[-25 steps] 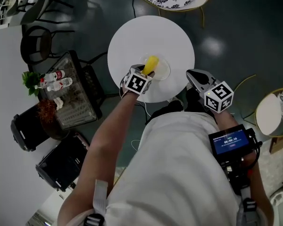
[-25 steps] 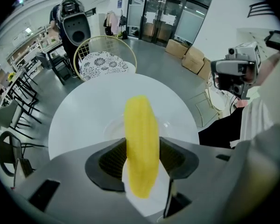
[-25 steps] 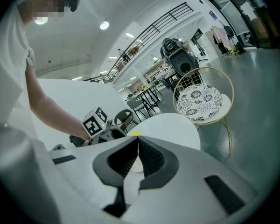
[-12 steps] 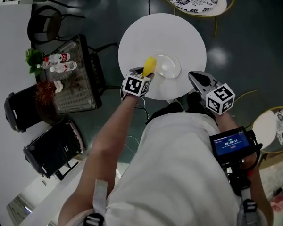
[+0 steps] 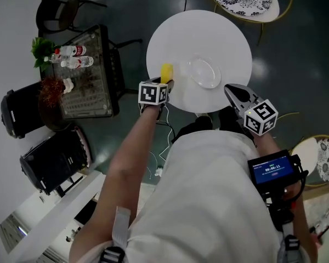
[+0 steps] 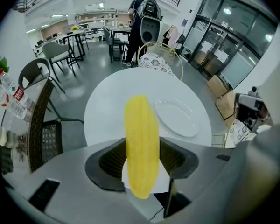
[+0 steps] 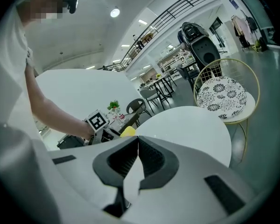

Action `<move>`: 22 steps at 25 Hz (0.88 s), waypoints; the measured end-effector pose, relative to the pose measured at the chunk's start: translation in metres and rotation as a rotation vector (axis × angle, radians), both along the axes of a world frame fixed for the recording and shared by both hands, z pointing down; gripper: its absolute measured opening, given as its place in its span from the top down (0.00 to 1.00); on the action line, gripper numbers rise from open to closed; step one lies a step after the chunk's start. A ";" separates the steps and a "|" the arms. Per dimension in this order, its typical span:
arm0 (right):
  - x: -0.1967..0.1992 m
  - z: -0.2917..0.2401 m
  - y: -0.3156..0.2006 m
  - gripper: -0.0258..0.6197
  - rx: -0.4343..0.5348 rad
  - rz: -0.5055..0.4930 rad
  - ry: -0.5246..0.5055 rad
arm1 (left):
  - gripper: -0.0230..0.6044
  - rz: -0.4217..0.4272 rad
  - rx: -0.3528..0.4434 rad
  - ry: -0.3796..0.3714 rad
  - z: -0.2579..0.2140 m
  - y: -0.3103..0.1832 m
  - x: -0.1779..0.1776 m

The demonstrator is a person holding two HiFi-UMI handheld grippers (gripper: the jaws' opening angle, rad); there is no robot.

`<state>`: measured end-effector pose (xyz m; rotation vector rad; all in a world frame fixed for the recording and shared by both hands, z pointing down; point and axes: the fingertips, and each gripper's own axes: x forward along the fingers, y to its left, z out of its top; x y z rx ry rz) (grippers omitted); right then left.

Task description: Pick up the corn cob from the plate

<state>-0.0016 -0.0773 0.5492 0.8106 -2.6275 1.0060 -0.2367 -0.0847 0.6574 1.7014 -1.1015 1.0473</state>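
Carried the corn cob off the plate and to its left since a second earlier, clamped in the left gripper with its long axis running out ahead of the jaws; kept the right gripper closed, empty, farther off.

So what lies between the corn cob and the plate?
Nothing but bare white table. In the head view the corn cob and the empty plate are apart, with only its surface between them.
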 end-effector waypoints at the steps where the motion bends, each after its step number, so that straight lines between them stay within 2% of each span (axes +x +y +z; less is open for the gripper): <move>1: 0.001 0.001 0.001 0.95 -0.003 -0.001 0.003 | 0.61 -0.010 0.001 -0.002 0.002 -0.002 -0.003; 22: 0.010 0.011 0.012 0.95 -0.050 0.005 0.040 | 0.61 -0.074 -0.033 -0.049 0.044 -0.046 -0.017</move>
